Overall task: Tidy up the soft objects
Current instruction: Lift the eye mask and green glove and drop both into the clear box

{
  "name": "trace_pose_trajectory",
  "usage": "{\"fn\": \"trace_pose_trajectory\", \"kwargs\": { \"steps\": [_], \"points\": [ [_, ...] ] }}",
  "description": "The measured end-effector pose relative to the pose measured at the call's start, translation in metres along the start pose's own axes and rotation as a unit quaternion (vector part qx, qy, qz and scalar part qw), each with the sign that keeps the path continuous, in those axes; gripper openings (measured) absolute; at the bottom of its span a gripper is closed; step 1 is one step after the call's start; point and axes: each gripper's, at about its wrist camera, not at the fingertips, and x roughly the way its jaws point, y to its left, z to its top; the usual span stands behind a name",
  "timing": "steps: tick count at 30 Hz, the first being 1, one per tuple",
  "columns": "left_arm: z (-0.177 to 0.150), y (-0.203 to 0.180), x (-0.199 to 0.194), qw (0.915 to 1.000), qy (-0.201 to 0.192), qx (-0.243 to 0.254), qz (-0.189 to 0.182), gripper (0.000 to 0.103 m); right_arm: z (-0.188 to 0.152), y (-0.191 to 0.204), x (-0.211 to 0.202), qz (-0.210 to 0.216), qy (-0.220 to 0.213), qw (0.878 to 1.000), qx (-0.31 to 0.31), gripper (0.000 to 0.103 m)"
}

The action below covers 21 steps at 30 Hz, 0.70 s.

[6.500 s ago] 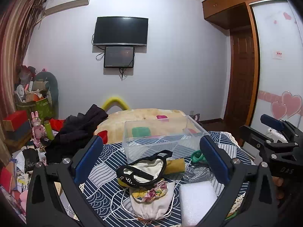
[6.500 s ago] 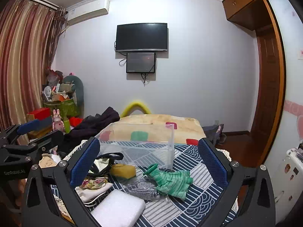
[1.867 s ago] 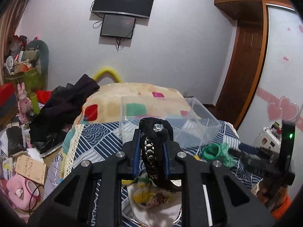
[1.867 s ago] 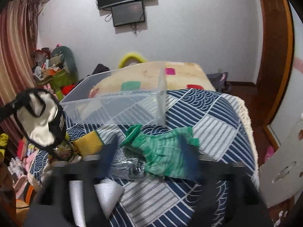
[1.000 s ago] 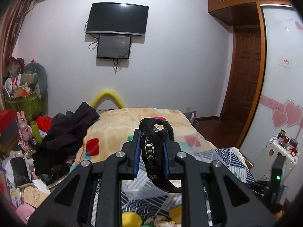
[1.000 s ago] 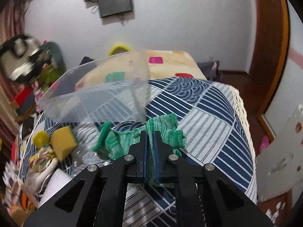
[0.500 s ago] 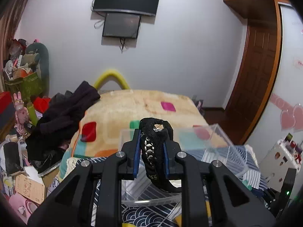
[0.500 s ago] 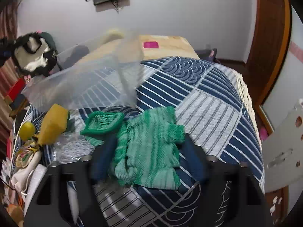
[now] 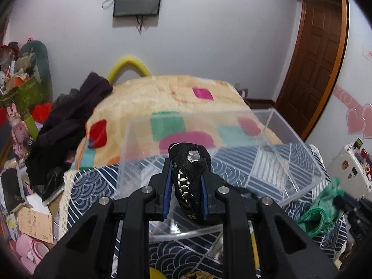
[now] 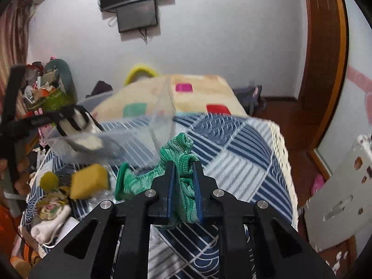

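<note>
Progress looks early: the clear box point(image 9: 288, 162) on the counter point(image 10: 244, 153) shows nothing lying on its floor in the left wrist view, so by my judgement no soft thing is put away yet. Both grippers are loaded, though. The left gripper point(image 9: 187, 186) is clamped tight on a black strap point(image 9: 189, 174) with a braided edge, held over the near wall of the box. The right gripper point(image 10: 184, 186) is pinched shut on a green knit cloth point(image 10: 181, 162), lifted just in front of the box's near right corner.

Left of the box, as the right wrist view shows, a yellow sponge point(image 10: 89, 182), a yellow ball point(image 10: 48, 181), a floral cloth point(image 10: 50, 205) and a white pouch point(image 10: 48, 225) lie on the counter, all waiting to be sorted.

Only the right wrist view shows what hangs from the strap: a cream and black cloth piece point(image 10: 79, 118) dangling at the box's left wall, though blur hides whether it is inside. Only the left wrist view shows the box interior and the green cloth hanging beside the box's right side.
</note>
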Motion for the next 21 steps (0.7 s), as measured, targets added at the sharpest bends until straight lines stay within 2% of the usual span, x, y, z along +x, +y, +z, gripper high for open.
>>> {"fn": "trace_pose_trajectory", "kwargs": {
  "steps": [4, 6, 9, 11, 15, 19, 21],
  "points": [
    [-0.004, -0.003, 0.002, 0.9998, 0.017, 0.007, -0.002, 0.022, 0.012, 0.012, -0.008, 0.012, -0.026, 1.000, -0.009, 0.012],
    [-0.004, -0.004, 0.002, 0.9997, 0.021, 0.015, 0.002, 0.027, 0.017, 0.016, -0.011, 0.014, -0.039, 0.999, -0.011, 0.012],
    [-0.006, -0.005, 0.001, 0.9991, 0.033, 0.026, 0.000, 0.044, 0.027, 0.021, -0.018, 0.024, -0.060, 0.998, -0.011, 0.012],
    [-0.008, -0.004, -0.002, 0.9990, 0.037, 0.025, -0.007, 0.061, 0.034, 0.024, -0.024, 0.033, -0.074, 0.997, -0.009, 0.012],
    [-0.008, 0.000, -0.016, 0.9993, 0.029, 0.017, -0.014, 0.065, 0.051, 0.027, -0.014, 0.052, -0.082, 0.995, -0.005, 0.012],
    [-0.007, -0.001, -0.035, 0.9993, 0.020, 0.017, -0.027, 0.077, 0.070, 0.031, 0.013, 0.067, -0.068, 0.995, 0.002, 0.012],
    [-0.006, -0.004, -0.047, 0.9993, 0.006, 0.028, -0.024, 0.085, 0.073, 0.037, 0.023, 0.062, -0.062, 0.996, -0.003, 0.012]
  ]
}}
